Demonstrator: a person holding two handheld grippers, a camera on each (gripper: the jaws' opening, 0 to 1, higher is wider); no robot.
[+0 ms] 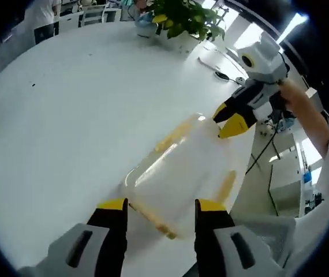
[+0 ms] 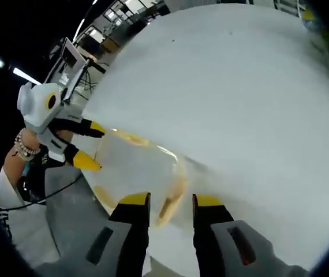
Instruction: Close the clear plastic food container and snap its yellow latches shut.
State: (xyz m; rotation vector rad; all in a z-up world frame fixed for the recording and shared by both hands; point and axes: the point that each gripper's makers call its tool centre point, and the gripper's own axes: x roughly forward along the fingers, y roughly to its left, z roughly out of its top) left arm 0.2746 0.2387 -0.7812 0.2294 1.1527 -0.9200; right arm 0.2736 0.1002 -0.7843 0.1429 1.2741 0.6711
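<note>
In the left gripper view, the left gripper point(image 1: 161, 206) stood with jaws apart at the near end of the clear container point(image 1: 179, 173) on the white table point(image 1: 66, 115); its yellow latches point(image 1: 173, 135) looked blurred, apparently unsnapped. In the right gripper view, the right gripper point(image 2: 171, 201), jaws apart, straddled the container's opposite end.

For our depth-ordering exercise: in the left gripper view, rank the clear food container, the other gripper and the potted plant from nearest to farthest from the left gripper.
1. Clear food container: on the white table, just ahead of the left gripper.
2. Right gripper: at the container's far end, upper right.
3. Potted plant: at the table's far edge, top of view.
</note>
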